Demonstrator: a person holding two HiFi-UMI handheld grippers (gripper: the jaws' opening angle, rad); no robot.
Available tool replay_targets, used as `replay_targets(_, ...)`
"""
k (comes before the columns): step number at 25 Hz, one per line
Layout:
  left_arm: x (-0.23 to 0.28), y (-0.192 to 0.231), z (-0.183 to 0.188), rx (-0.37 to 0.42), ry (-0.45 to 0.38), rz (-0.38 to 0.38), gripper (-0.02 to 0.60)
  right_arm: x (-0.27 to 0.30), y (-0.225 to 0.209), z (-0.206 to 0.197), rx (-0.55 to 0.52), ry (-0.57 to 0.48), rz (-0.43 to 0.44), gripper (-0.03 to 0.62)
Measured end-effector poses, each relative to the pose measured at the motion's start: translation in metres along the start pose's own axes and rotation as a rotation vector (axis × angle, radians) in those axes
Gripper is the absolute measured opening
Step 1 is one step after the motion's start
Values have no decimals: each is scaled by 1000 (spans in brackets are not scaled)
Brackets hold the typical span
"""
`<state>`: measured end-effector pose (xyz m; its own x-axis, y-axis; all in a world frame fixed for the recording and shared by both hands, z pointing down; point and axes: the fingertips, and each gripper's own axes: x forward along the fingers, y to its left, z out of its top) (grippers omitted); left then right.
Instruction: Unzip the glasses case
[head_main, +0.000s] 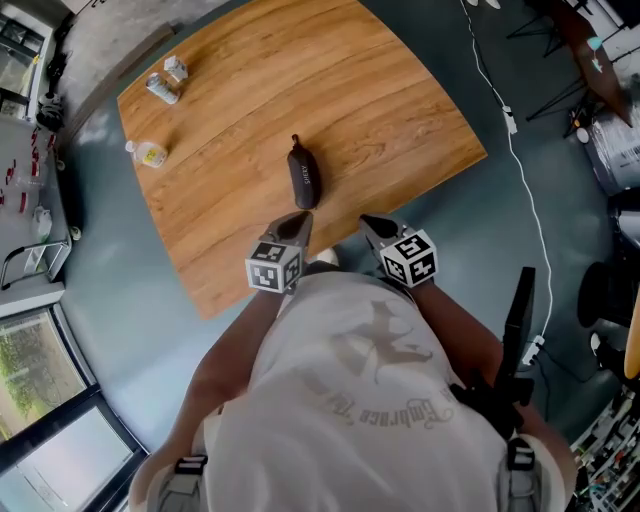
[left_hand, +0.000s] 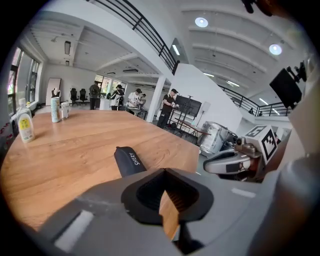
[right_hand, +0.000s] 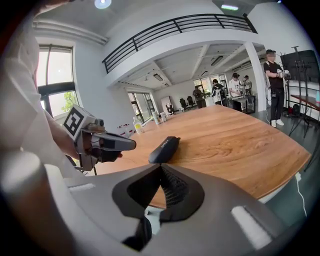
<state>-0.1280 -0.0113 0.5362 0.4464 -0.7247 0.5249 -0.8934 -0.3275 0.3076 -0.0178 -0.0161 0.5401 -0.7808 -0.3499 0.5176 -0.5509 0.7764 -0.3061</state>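
A black zipped glasses case (head_main: 304, 177) lies on the wooden table (head_main: 380, 100), close to its near edge. Both grippers hover just short of that edge, tips pointing at the case and touching nothing. My left gripper (head_main: 299, 220) sits below the case's near end, jaws shut and empty. My right gripper (head_main: 369, 223) is to its right, also shut and empty. The left gripper view has the case (left_hand: 129, 161) just beyond my closed jaws, with the right gripper (left_hand: 211, 165) at the side. From the right gripper view the case (right_hand: 165, 149) lies ahead and the left gripper (right_hand: 131, 145) at left.
Three small bottles (head_main: 150, 154) (head_main: 162, 88) (head_main: 176, 68) stand at the table's far left corner. A white cable (head_main: 520, 170) runs over the floor to the right. A black stand (head_main: 518, 320) is by my right side. Several people stand far off in the room.
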Motion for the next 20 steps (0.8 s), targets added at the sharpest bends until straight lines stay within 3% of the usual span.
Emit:
replay_targets(9, 5, 49, 3, -220, 37, -25, 5, 27, -2, 16, -28, 43, 4, 8)
replay_targets(16, 33, 78, -1, -350, 159, -27, 6, 43, -9, 19, -18, 66, 68, 8)
replay_targets(20, 51, 99, 10, -382, 191, 36, 88, 49, -28, 23, -24, 97, 108, 8)
